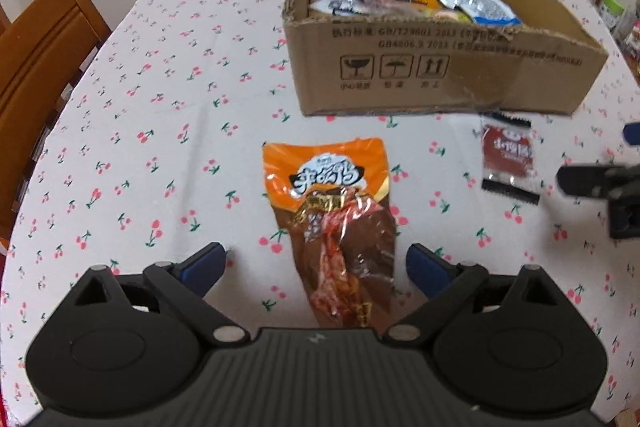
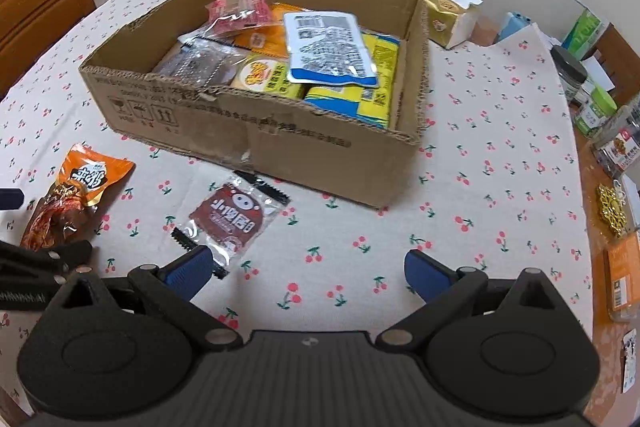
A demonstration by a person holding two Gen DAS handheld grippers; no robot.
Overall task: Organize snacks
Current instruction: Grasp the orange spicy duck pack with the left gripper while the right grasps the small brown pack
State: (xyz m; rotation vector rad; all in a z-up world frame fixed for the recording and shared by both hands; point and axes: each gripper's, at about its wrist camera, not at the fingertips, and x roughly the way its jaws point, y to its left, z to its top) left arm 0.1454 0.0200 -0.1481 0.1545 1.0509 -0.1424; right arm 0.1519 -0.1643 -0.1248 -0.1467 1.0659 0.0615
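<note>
Left claw (image 1: 316,263) spread wide, straddling orange snack pouch (image 1: 332,211) on desk (image 1: 160,115). Right claw (image 2: 306,269) spread, empty, beside brown sachet (image 2: 230,219). Cardboard box (image 2: 320,143) holds packets.

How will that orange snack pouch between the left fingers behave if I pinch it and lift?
The orange snack pouch looks like glossy crinkled film, so it may slip between the left gripper's open fingers. It lies flat and long on the tablecloth, so it will probably droop if pinched at one end. The lumpy contents suggest some weight low down.
</note>
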